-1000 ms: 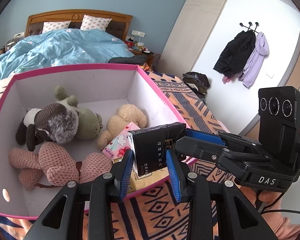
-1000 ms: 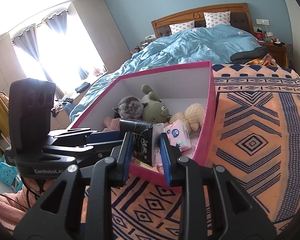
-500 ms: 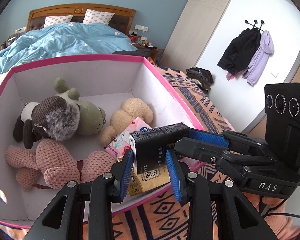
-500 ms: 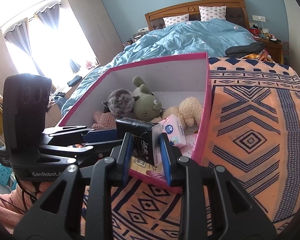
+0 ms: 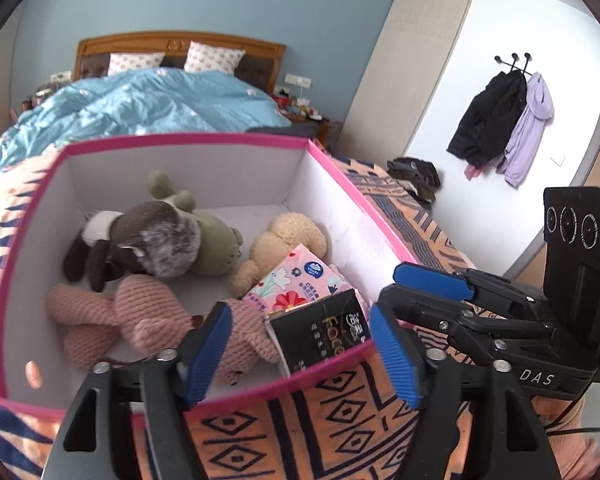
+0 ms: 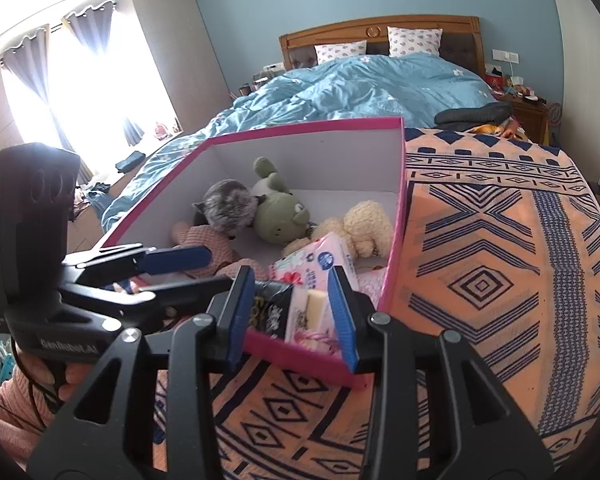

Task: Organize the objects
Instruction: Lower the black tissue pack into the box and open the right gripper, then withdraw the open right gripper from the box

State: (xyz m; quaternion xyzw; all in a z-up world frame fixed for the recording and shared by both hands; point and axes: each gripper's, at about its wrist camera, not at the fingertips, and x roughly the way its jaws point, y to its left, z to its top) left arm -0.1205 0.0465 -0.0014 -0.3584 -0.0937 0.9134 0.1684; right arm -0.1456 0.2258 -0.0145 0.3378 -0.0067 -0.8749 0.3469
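Note:
A pink-rimmed white box (image 5: 364, 204) (image 6: 398, 216) sits on a patterned blanket. Inside lie several plush toys, a pink knitted one (image 5: 140, 316), a green one (image 5: 216, 240) (image 6: 278, 216) and a cream bear (image 5: 288, 240) (image 6: 364, 224), plus a floral tissue pack (image 5: 296, 286) (image 6: 320, 260). A black tissue pack (image 5: 324, 332) (image 6: 270, 312) lies in the box's near corner, free of both grippers. My left gripper (image 5: 304, 352) is open above the near rim. My right gripper (image 6: 292, 320) is open at that corner; it also shows in the left wrist view (image 5: 432, 280).
The orange and navy patterned blanket (image 6: 500, 280) spreads to the right of the box. A bed with a blue duvet (image 6: 360, 84) lies behind. Coats (image 5: 504, 120) hang on the wall at right, a dark bag (image 5: 416, 172) below them.
Both grippers held the black tissue pack over the box's near corner. Both have opened, and the pack has dropped into the box.

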